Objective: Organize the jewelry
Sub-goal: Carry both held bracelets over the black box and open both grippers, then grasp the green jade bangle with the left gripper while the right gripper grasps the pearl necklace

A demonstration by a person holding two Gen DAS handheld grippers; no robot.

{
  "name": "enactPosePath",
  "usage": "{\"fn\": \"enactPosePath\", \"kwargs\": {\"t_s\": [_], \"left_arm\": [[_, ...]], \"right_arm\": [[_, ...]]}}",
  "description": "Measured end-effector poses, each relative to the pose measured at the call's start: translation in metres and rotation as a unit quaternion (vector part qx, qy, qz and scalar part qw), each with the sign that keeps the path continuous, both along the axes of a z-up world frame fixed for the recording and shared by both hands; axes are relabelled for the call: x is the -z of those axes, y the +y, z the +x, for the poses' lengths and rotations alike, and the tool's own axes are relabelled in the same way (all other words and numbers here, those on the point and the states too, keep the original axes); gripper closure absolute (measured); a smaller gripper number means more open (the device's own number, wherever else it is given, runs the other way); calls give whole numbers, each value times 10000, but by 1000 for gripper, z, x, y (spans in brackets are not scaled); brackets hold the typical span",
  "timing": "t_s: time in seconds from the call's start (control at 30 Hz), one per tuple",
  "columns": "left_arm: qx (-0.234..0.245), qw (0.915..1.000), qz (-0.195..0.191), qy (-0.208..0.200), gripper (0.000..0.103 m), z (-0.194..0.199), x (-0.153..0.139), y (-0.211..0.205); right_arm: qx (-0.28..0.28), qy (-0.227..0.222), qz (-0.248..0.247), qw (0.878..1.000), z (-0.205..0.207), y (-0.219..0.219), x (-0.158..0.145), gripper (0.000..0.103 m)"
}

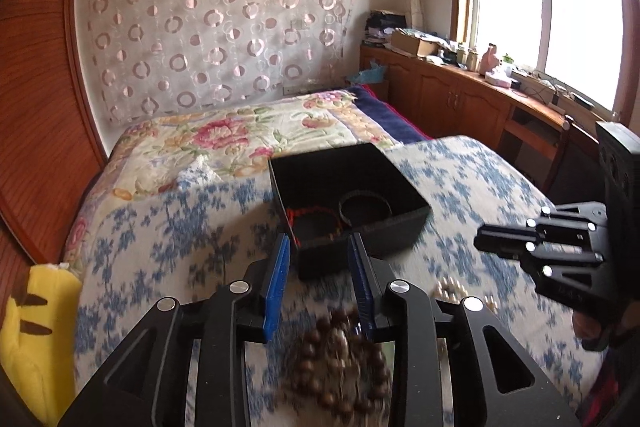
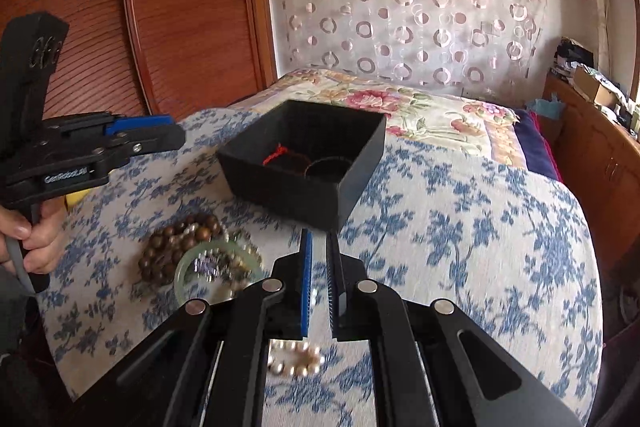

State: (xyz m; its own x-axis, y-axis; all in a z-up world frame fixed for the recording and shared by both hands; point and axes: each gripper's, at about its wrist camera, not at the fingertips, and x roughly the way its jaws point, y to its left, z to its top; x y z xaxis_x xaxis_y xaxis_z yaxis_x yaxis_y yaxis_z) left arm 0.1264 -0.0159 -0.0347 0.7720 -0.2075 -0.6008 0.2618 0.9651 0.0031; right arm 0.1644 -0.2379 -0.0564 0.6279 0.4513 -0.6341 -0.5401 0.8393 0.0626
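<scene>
A black open box (image 1: 360, 227) (image 2: 304, 163) stands on the blue-flowered cloth. It holds a red cord bracelet (image 2: 276, 153) and a dark bangle (image 2: 330, 167). My left gripper (image 1: 318, 251) is open and empty, above a brown wooden bead bracelet (image 1: 340, 359). In the right wrist view the brown beads (image 2: 180, 243), a pale green bangle (image 2: 216, 267) and other pieces lie in a heap at left. My right gripper (image 2: 319, 239) has its jaws nearly together with nothing between them. A pearl bracelet (image 2: 296, 359) lies below it.
A floral quilt (image 1: 240, 139) covers the bed behind the box. A yellow plush toy (image 1: 32, 327) lies at the left edge. A wooden cabinet (image 1: 460, 99) with clutter runs under the window at right. A wooden wardrobe (image 2: 180, 7) stands at left.
</scene>
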Motion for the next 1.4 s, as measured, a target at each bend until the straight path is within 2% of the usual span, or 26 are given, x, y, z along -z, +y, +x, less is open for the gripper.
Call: {"fn": "enactPosePath", "kwargs": {"t_s": [0.2,0.23,0.3,0.33,0.63,0.87,0.97,1.2,1.4], "left_arm": [[29,9998,-59,164,74,-22,13,3],[33,9998,-58,175,74,-26,15,2],[43,9998,-73,201,74,-34,19,2],[42,9998,-63,204,73,-37,20,1],[116,9994,-54,329,72,-51,30,-9],[167,9990,-51,407,72,-51,34,-13],[199,9988,-61,432,72,-52,34,-16],[342,9981,14,504,72,-50,38,-27],[540,9968,276,529,72,-38,35,-41]], "right_arm": [[-75,79,-121,9999,-17,-2,9,94],[-79,89,-139,9998,-19,-3,10,92],[-95,166,-149,9997,-23,-7,14,80],[-89,190,-174,9996,-25,-8,16,80],[-307,565,-520,9966,-25,-9,36,80],[-340,547,-864,9942,-21,1,43,81],[-301,536,-972,9934,-19,-2,44,93],[78,505,-1099,9926,-12,-26,42,94],[124,453,-1064,9932,-11,-32,44,94]]}}
